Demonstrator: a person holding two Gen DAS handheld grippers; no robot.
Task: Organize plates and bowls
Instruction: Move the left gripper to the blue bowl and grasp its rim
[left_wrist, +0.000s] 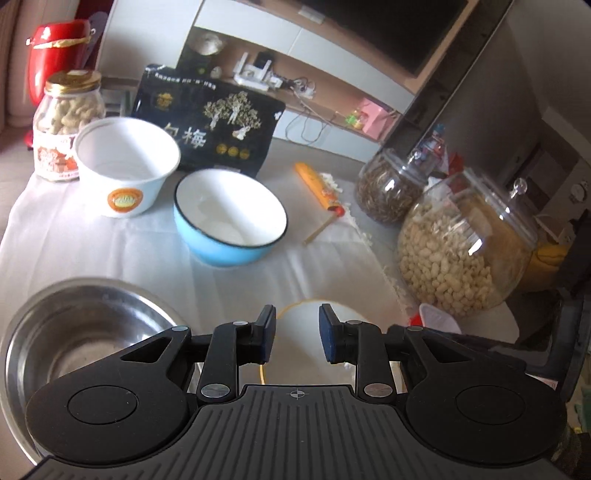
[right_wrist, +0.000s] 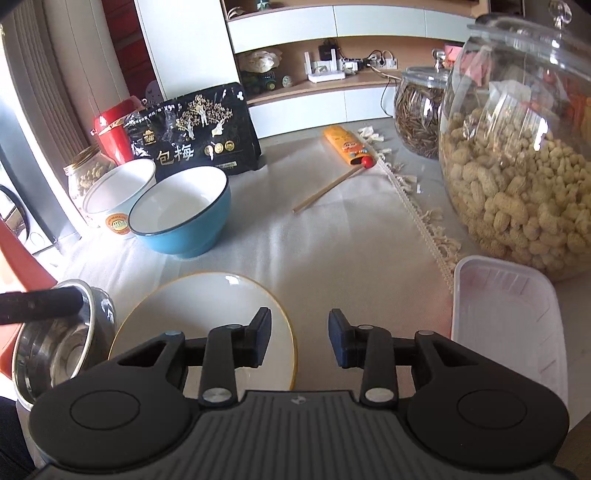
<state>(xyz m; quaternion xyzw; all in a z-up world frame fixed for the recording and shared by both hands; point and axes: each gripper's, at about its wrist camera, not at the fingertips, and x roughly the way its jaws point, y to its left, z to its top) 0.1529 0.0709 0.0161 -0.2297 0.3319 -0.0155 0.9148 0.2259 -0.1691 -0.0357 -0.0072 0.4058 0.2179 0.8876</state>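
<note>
While one plate (right_wrist: 207, 314) lies flat, three bowls (right_wrist: 184, 214) stand nearby.

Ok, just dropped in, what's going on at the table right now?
A person is sorting dishes with two handheld grippers. The left gripper and right gripper both hang open and empty above the white plate. The steel bowl sits beside the plate. Farther back the blue bowl and white paper bowl stand side by side, unstacked.
</note>
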